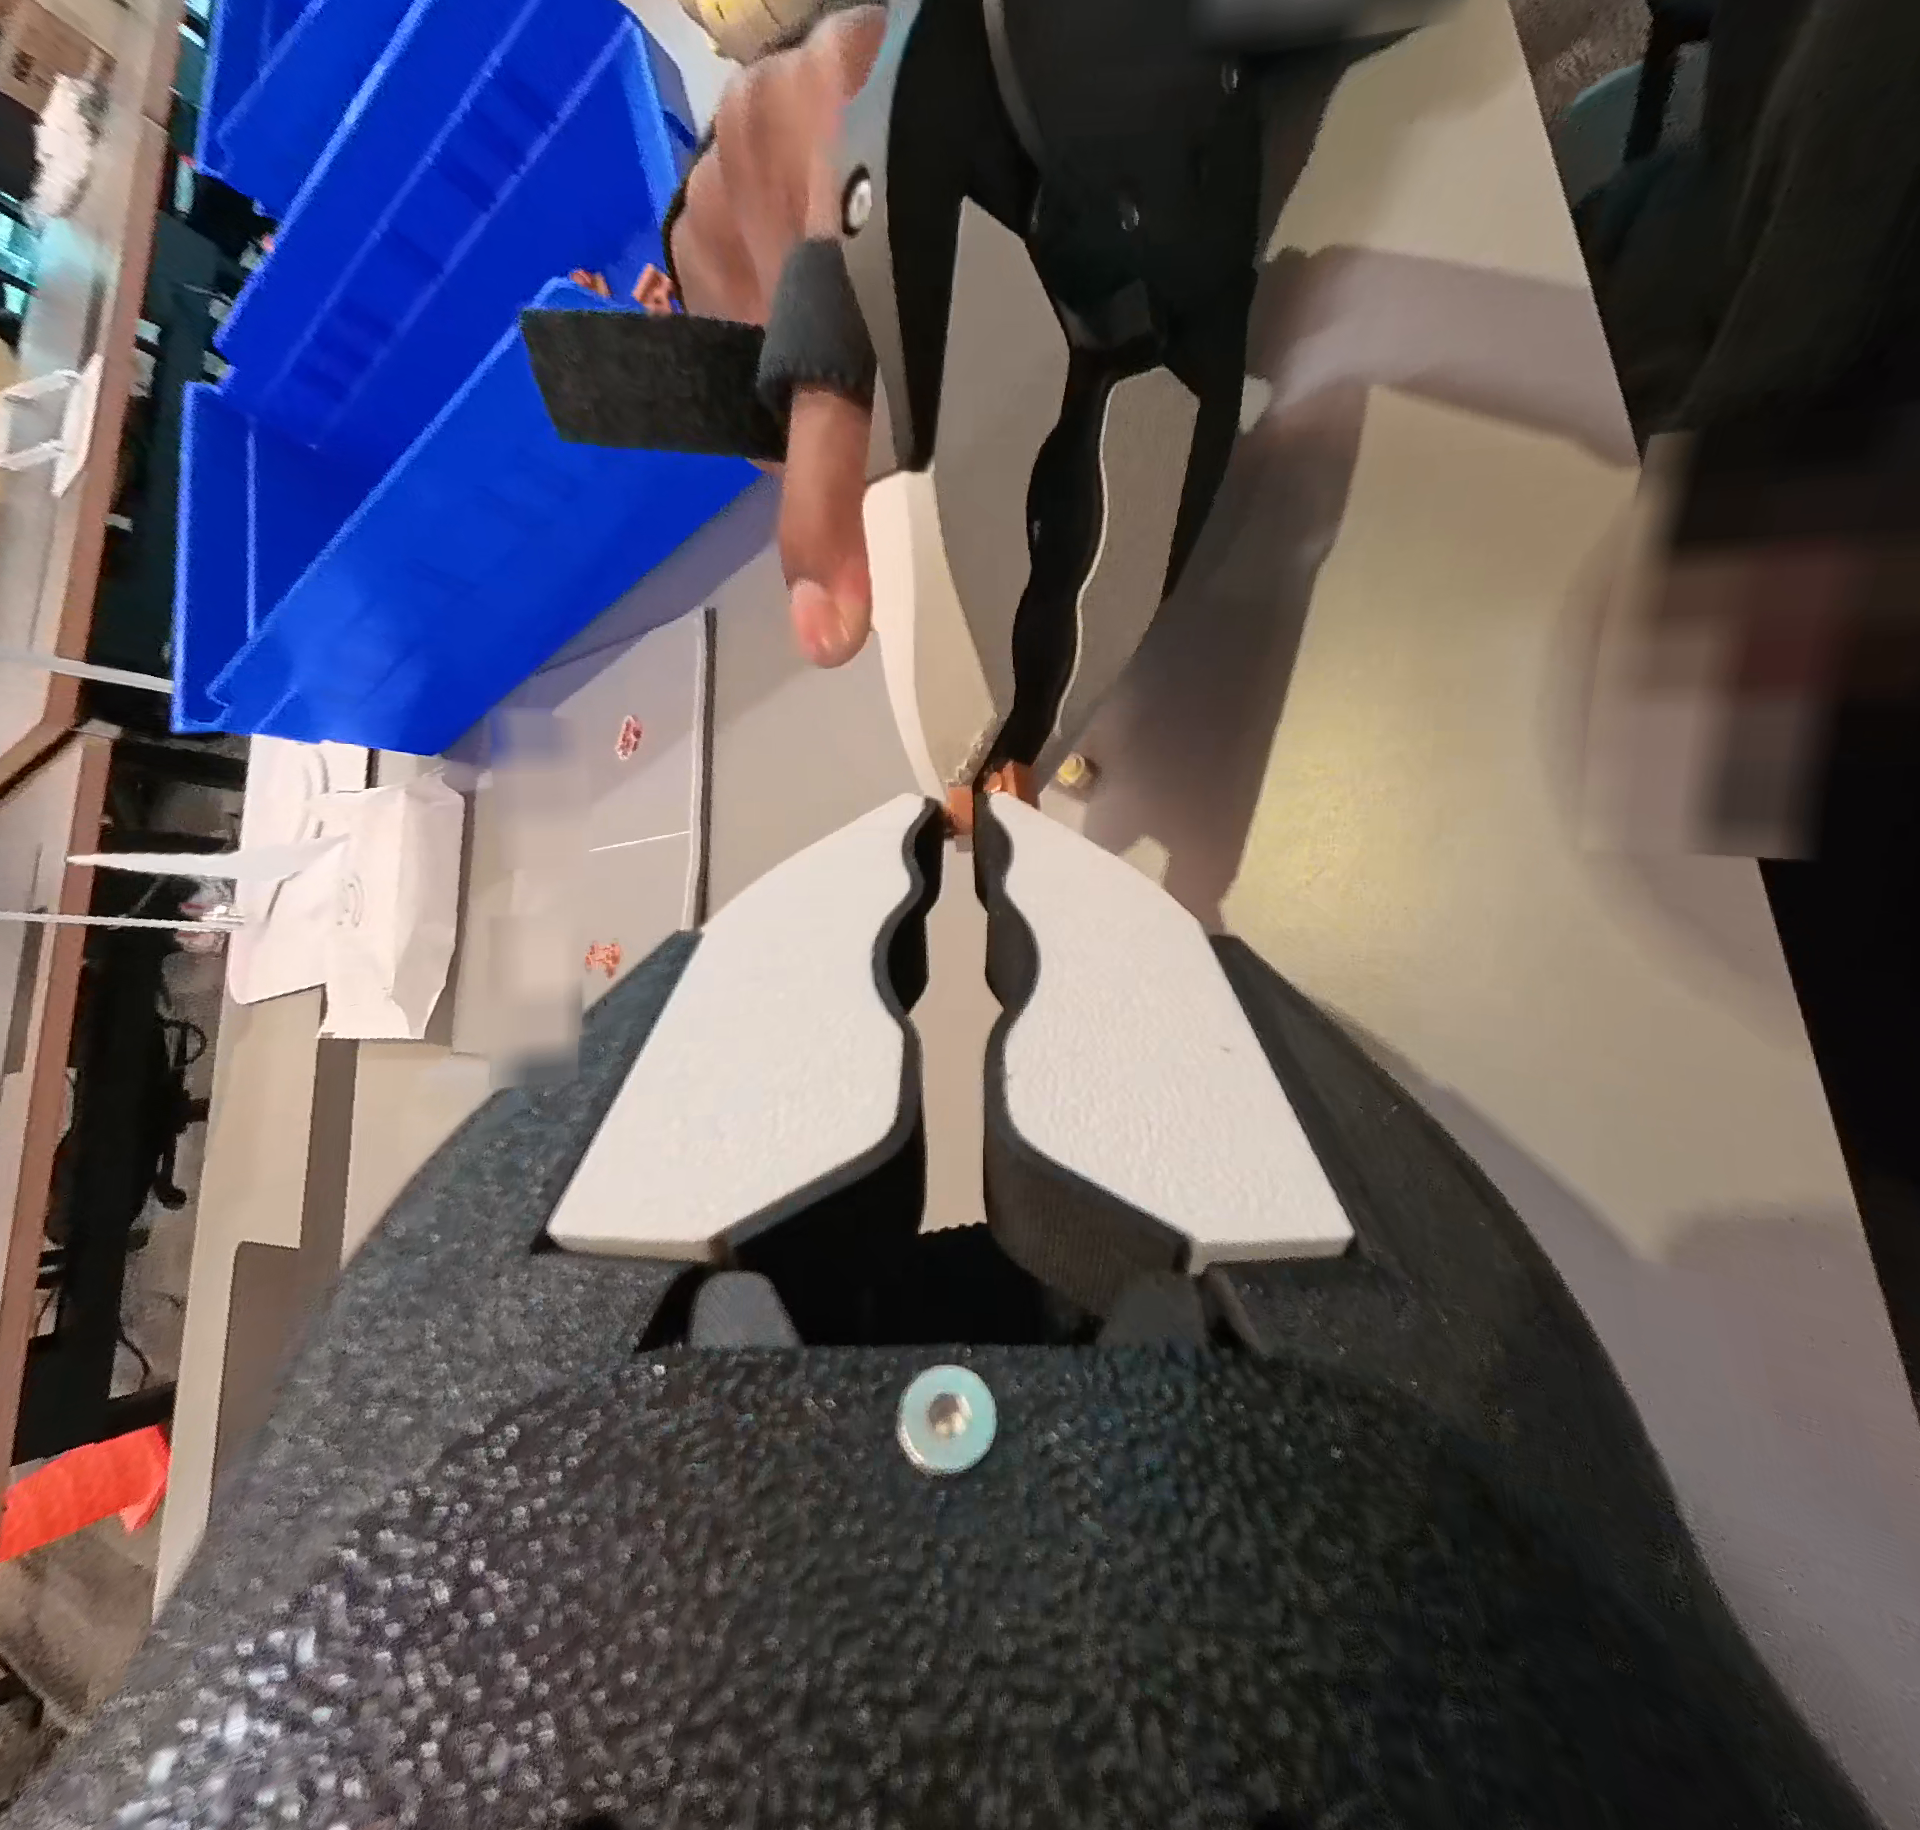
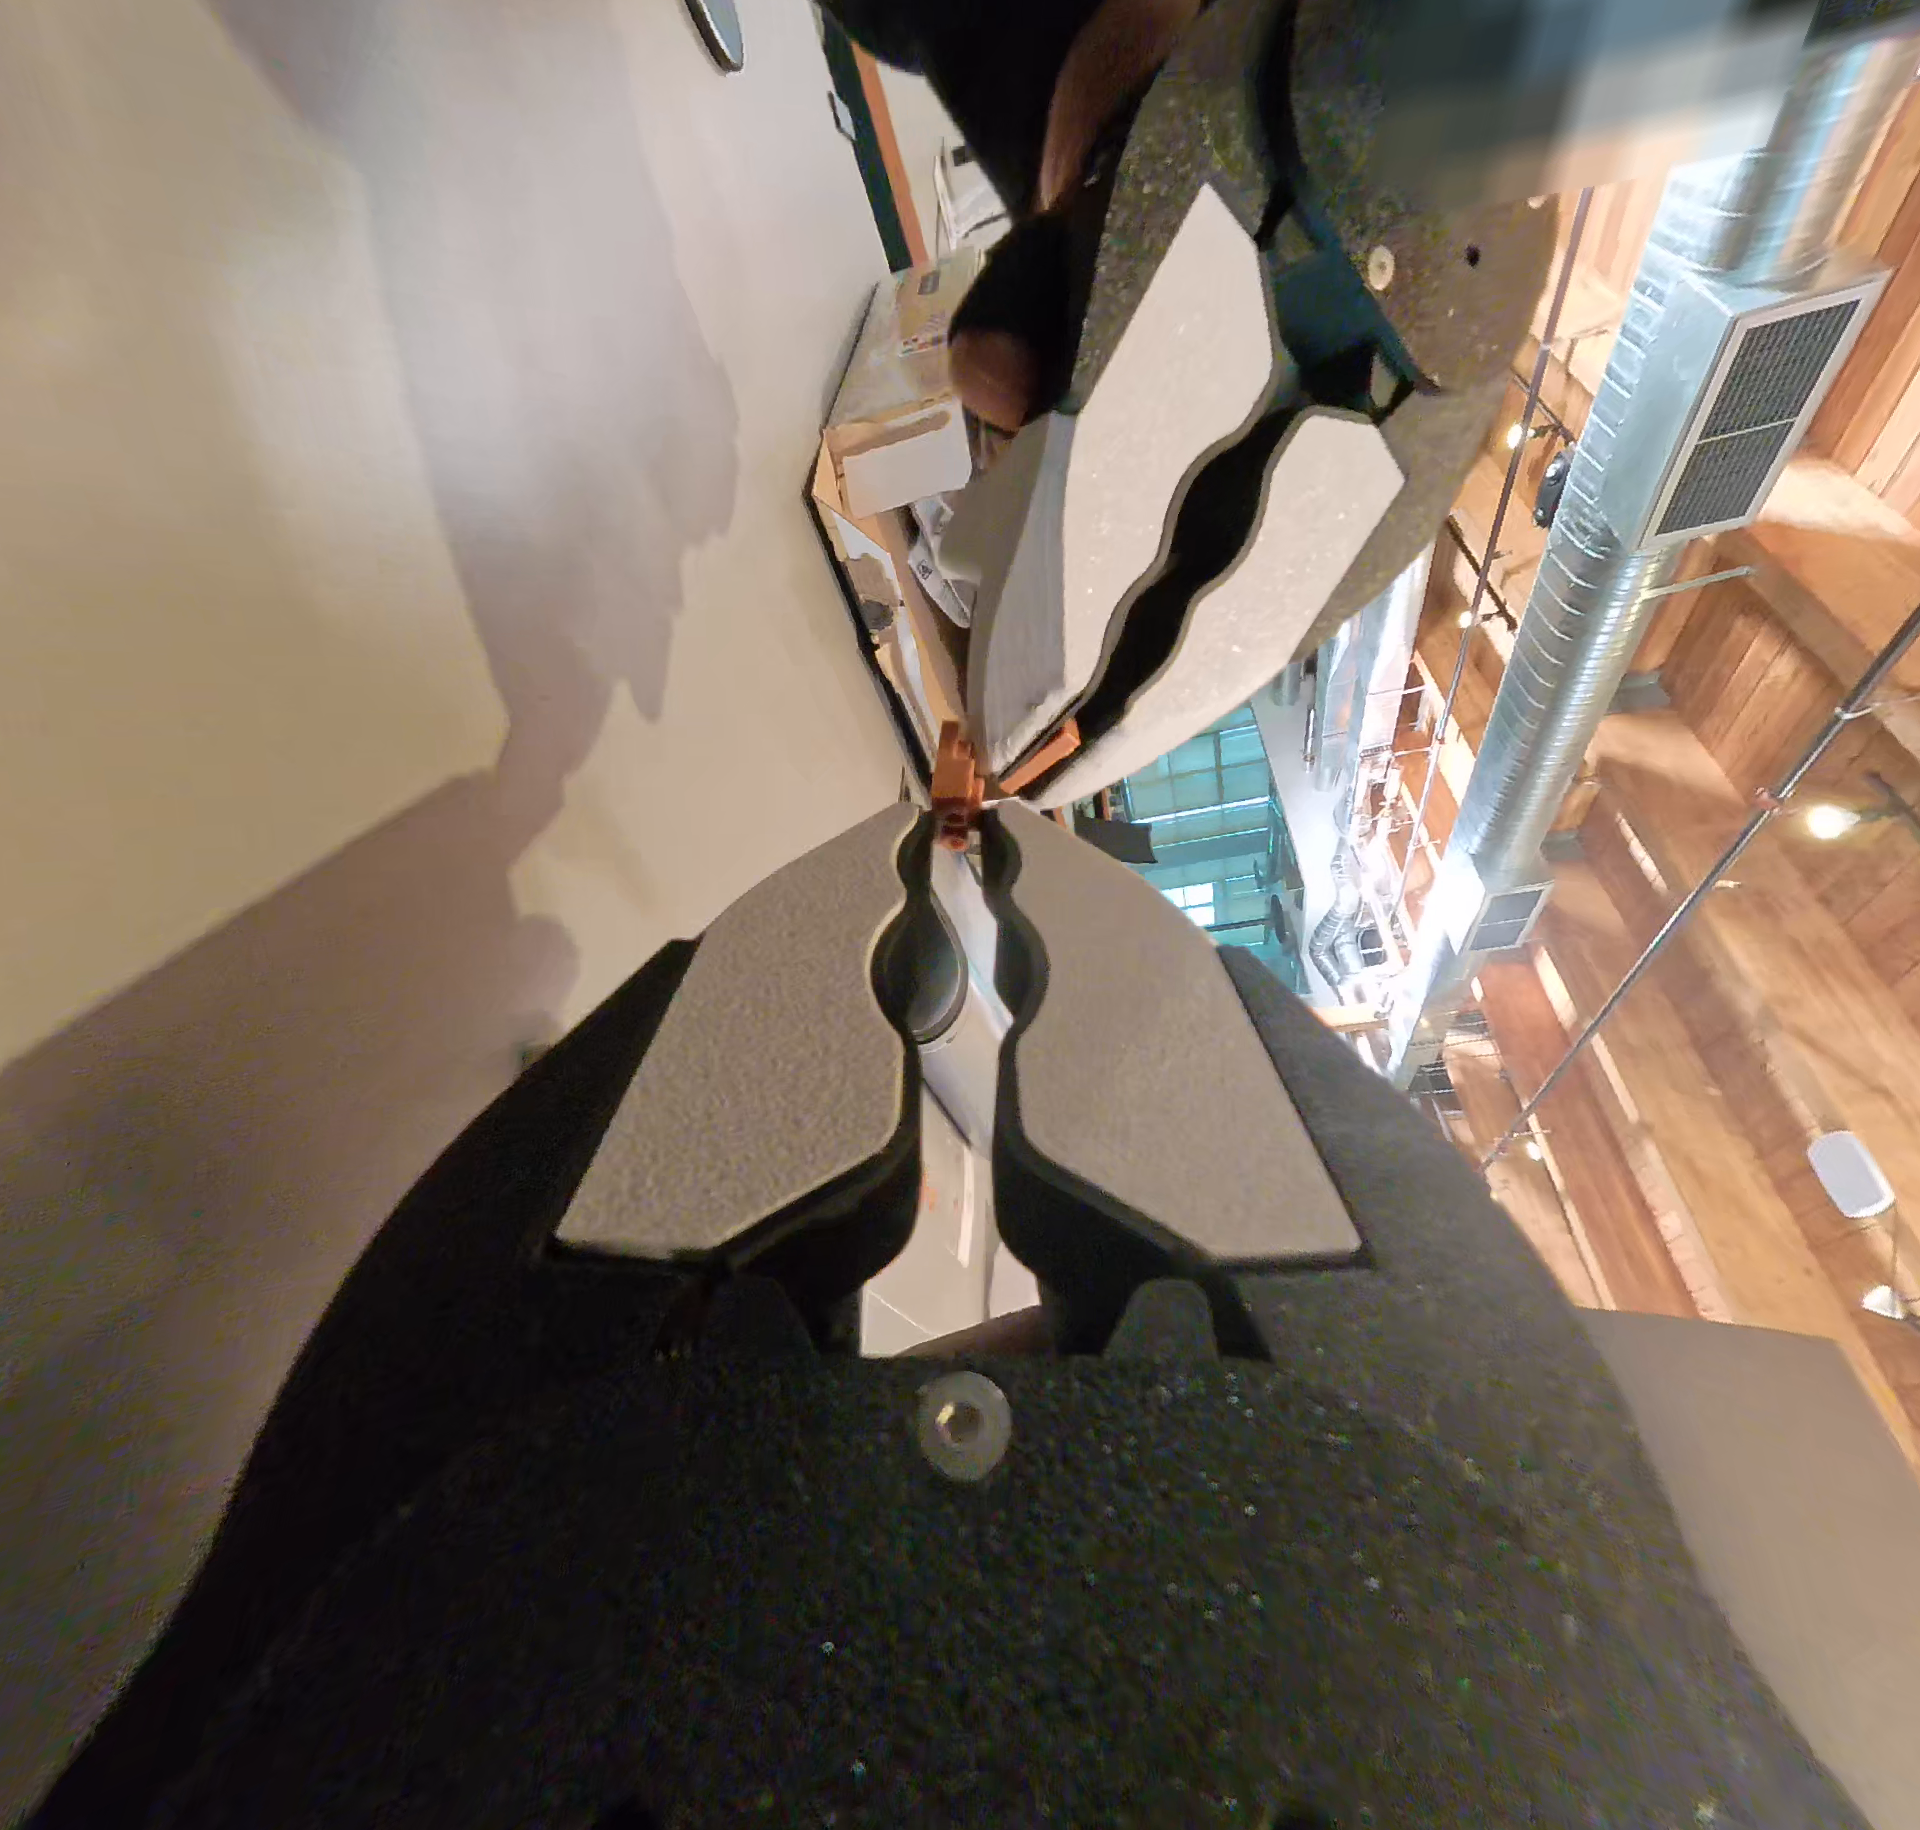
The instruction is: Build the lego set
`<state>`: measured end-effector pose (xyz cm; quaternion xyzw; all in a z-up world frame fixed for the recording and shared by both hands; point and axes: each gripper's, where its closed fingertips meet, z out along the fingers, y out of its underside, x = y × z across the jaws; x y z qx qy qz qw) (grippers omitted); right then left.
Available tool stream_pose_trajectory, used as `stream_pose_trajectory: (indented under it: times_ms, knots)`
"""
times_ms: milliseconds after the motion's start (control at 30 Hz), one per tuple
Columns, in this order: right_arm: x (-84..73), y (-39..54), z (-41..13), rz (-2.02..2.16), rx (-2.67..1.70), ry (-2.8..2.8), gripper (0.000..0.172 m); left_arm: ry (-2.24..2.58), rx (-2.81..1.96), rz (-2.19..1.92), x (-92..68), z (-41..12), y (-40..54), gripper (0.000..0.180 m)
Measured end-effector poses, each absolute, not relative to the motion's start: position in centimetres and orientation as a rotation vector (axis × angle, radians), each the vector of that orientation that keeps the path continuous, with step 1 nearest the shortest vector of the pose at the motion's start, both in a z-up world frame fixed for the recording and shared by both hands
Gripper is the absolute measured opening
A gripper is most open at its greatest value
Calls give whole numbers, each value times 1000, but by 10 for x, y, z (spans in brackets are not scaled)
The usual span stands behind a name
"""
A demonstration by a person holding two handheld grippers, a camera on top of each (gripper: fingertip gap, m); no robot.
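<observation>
My left gripper is shut on a small orange plastic piece at its fingertips. My right gripper is shut on another small orange plastic piece. The two grippers meet tip to tip above the table, and the two orange pieces touch. In the left wrist view the right gripper comes down from above with its orange piece. In the right wrist view the left gripper comes in from the upper right with its orange piece clamped between its pads.
Several blue bins stand at the left of the grey table. White paper bags lie below the bins. A small yellowish thing lies on the table by the tips. A hand holds the right gripper. Only a small space, under 4 cm, lies between the two pairs of fingers.
</observation>
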<state>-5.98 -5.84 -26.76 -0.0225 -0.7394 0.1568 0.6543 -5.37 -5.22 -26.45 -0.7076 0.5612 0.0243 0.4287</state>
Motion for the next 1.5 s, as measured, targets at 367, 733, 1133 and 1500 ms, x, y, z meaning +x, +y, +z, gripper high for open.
stream_pose_trajectory:
  times_ms: [367, 733, 1133, 1500]
  knots:
    - [-59, -65, -266, 311, 16, -1646, 8, 1533, -1857, -1, -51, -265, -62, 5]
    - [-60, -65, -264, 304, 20, -1633, 8, 1538, -1904, -70, -50, -266, -64, 15]
    - [-62, -61, -265, 323, -7, -1641, 8, 1427, -1974, -90, -51, -270, -65, 22]
    - [-65, -36, -274, 276, -88, -1707, 8, 1157, -2091, -61, -76, -301, -60, 24]
